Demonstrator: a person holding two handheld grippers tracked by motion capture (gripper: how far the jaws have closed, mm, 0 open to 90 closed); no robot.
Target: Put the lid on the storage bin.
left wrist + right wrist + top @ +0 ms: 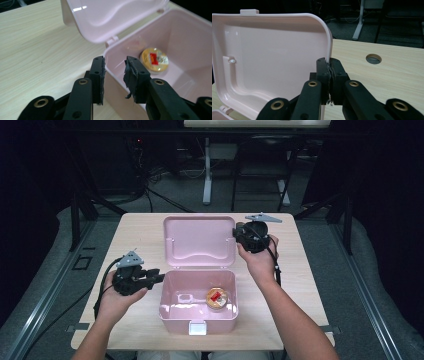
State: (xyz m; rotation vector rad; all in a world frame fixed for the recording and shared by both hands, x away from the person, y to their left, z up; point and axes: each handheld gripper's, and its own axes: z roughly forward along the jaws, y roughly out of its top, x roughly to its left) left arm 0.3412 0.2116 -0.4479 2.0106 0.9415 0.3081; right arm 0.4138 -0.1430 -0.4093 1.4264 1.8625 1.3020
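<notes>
A pink plastic box (199,319) stands open at the middle of the table, its lid (200,240) tilted back behind it. A small round yellow tub with a red label (217,298) lies inside it, right of centre. My left gripper (159,276) is at the box's left wall. In the left gripper view its jaws (114,75) stand apart astride the rim of the box (185,37), not pressing it, and the tub (154,59) is beyond them. My right gripper (236,234) is shut on the lid's right edge, and in the right gripper view the pads (329,72) pinch the rim of the lid (274,62).
The pale wooden table (140,235) has a round cable hole (373,58) to the right of the lid. A white latch (197,327) hangs at the box's front, near the table's front edge. Beyond the table are a white desk leg (207,170) and dark stands.
</notes>
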